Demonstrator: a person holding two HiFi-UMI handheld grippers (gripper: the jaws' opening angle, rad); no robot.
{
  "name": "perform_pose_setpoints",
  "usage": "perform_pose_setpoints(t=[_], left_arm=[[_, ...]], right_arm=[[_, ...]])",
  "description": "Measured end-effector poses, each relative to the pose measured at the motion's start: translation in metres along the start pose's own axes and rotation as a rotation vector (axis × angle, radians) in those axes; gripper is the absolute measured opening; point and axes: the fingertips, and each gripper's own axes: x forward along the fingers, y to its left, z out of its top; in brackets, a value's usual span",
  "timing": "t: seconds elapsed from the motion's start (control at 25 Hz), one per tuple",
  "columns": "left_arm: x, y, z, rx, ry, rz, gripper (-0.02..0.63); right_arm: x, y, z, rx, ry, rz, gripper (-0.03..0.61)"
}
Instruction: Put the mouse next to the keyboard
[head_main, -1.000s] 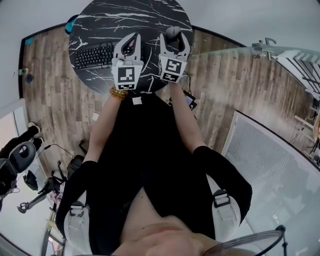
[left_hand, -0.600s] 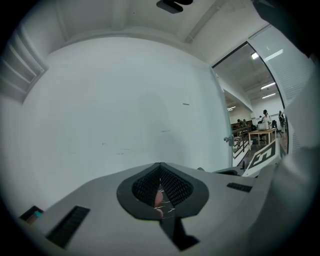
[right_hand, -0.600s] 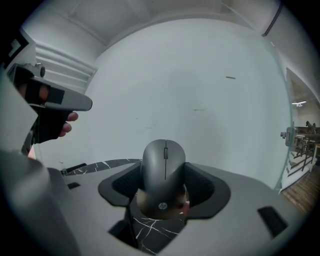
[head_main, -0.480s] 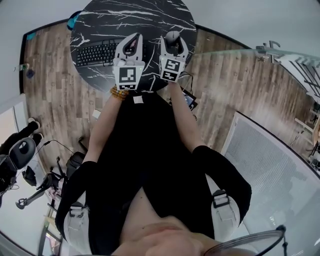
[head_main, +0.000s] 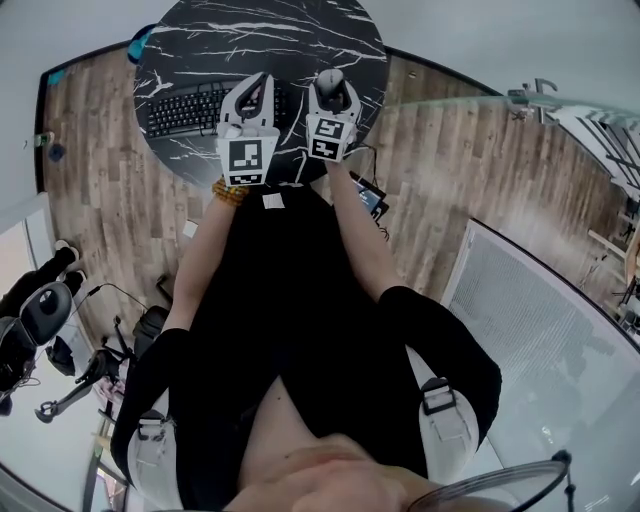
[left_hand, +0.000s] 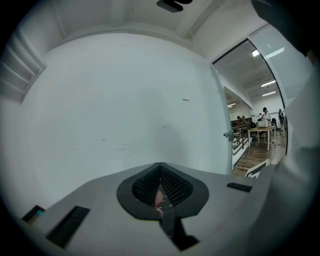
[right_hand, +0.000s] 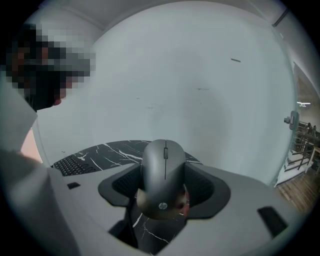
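A grey mouse (head_main: 330, 82) is held above the round black marble table (head_main: 300, 30), with my right gripper (head_main: 331, 94) shut on its sides. In the right gripper view the mouse (right_hand: 164, 172) fills the space between the dark pads, its logo end toward the camera. The black keyboard (head_main: 190, 108) lies on the table's left part, and its corner (right_hand: 75, 165) shows left of the mouse. My left gripper (head_main: 252, 92) hovers over the keyboard's right end. Its pads (left_hand: 172, 187) meet with nothing held.
A teal object (head_main: 140, 45) sits at the table's far left edge. Wooden floor surrounds the table. A small device with cables (head_main: 368, 196) lies on the floor by the person. Glass panels (head_main: 560, 300) stand to the right and dark equipment (head_main: 40, 315) to the left.
The right gripper's jaws have drawn in onto the mouse and carried it slightly left and toward the person. The left gripper has drifted a little left.
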Motion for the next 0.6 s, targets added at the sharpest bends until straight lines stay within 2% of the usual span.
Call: perform_pose_setpoints(t=[0.6], left_arm=[[-0.001, 0.009, -0.012, 0.000, 0.033, 0.011, 0.009]], right_arm=[[0.024, 0.004, -0.063, -0.013, 0.144, 0.004, 0.278]])
